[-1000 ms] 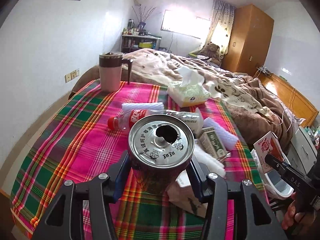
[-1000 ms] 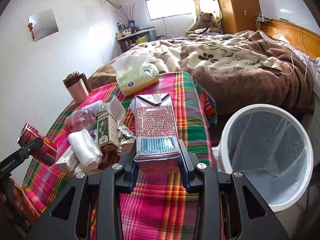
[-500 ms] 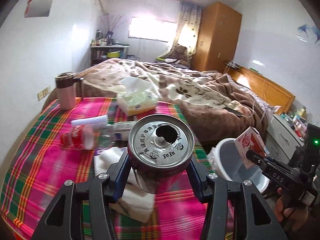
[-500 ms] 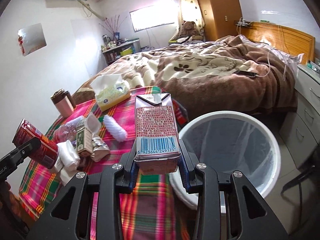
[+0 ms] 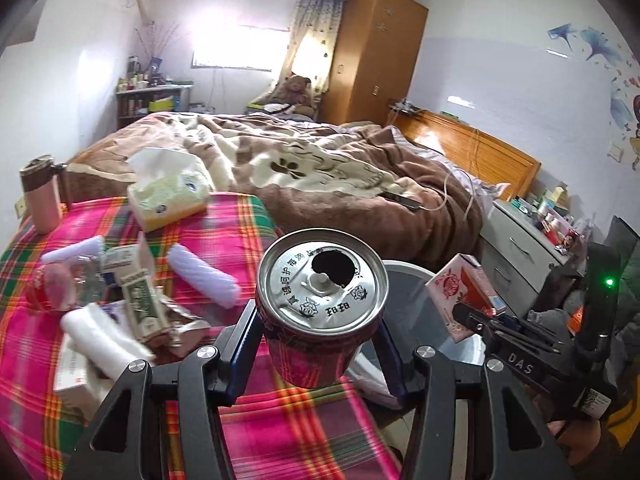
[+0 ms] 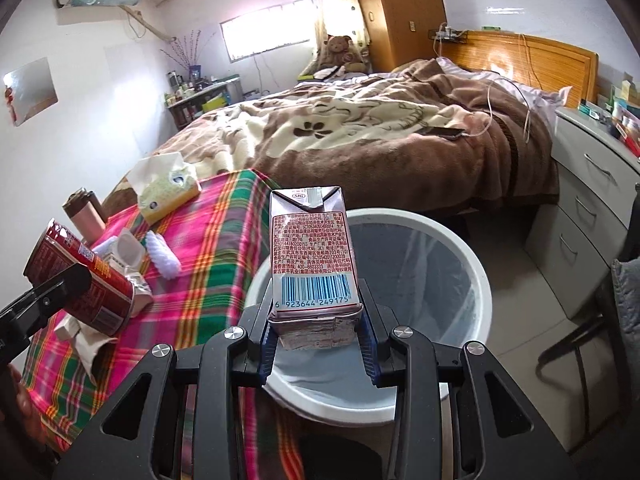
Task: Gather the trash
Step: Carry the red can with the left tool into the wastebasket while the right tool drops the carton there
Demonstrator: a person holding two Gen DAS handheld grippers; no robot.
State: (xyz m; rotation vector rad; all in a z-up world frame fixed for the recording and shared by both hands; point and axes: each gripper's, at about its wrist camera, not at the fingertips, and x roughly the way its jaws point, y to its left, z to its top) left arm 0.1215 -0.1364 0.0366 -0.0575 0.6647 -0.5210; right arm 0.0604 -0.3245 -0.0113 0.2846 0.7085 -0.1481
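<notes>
Left wrist view: my left gripper [image 5: 322,344] is clamped on a red can [image 5: 320,320] at frame centre, above the plaid tablecloth's [image 5: 280,432] edge. At right, my right gripper [image 5: 476,322] pinches a milk carton [image 5: 460,292]. In the right wrist view the carton [image 6: 312,256] sits centre, over the white bin [image 6: 472,280]. More litter lies on the cloth at left, with a tissue pack [image 6: 168,192] behind.
</notes>
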